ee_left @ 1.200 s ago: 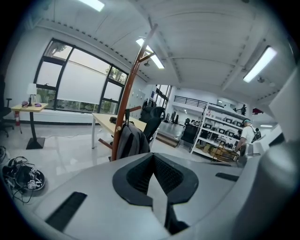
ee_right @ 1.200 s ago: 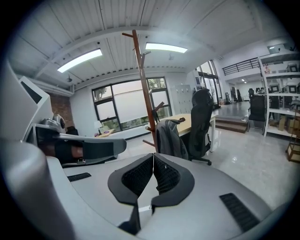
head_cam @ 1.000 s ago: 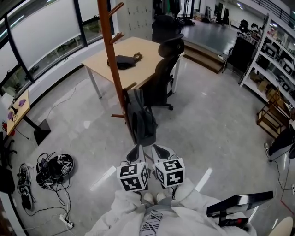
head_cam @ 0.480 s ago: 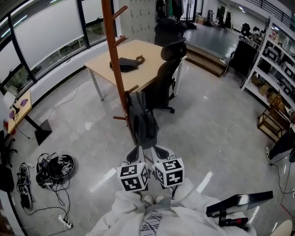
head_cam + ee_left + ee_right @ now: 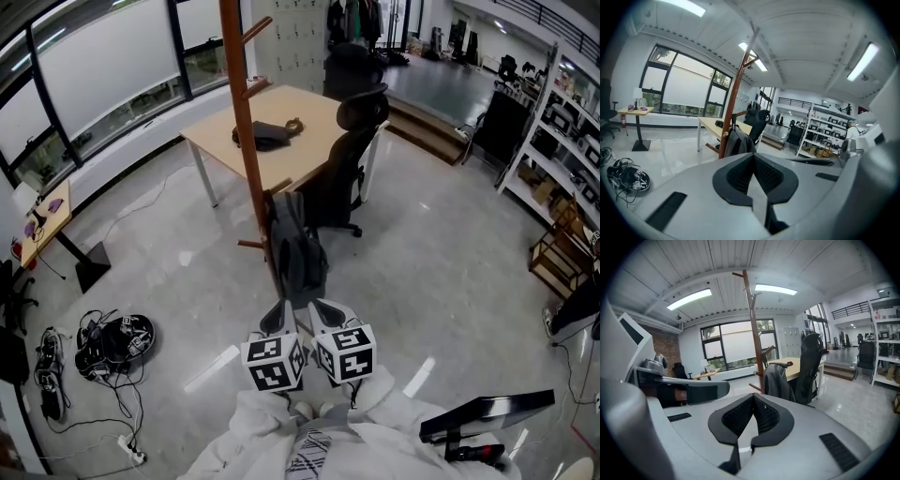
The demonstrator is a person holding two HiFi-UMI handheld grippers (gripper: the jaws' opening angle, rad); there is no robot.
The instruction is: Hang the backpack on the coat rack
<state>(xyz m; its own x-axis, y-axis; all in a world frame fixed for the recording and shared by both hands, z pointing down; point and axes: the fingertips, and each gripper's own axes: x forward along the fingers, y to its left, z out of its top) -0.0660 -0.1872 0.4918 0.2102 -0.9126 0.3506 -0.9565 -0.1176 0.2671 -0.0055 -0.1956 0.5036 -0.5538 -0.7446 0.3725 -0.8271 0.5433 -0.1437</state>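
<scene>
A dark grey backpack [image 5: 296, 246] hangs from a low peg of the tall brown wooden coat rack [image 5: 246, 141]. The left gripper view shows the backpack [image 5: 737, 142] against the coat rack [image 5: 732, 103], and the right gripper view shows the backpack [image 5: 779, 380] beside the coat rack [image 5: 753, 329]. My left gripper [image 5: 274, 316] and right gripper [image 5: 325, 311] are side by side just in front of the bag, apart from it. Both are shut with nothing between their jaws.
A black office chair [image 5: 347, 164] stands behind the rack at a wooden table [image 5: 281, 122] with dark items on it. A bundle of cables and gear [image 5: 112, 342] lies on the floor at left. Shelving [image 5: 562, 141] lines the right side.
The view has drifted slightly, so the rack and backpack sit a little further right and lower. Both grippers stay shut in the same place near the bag.
</scene>
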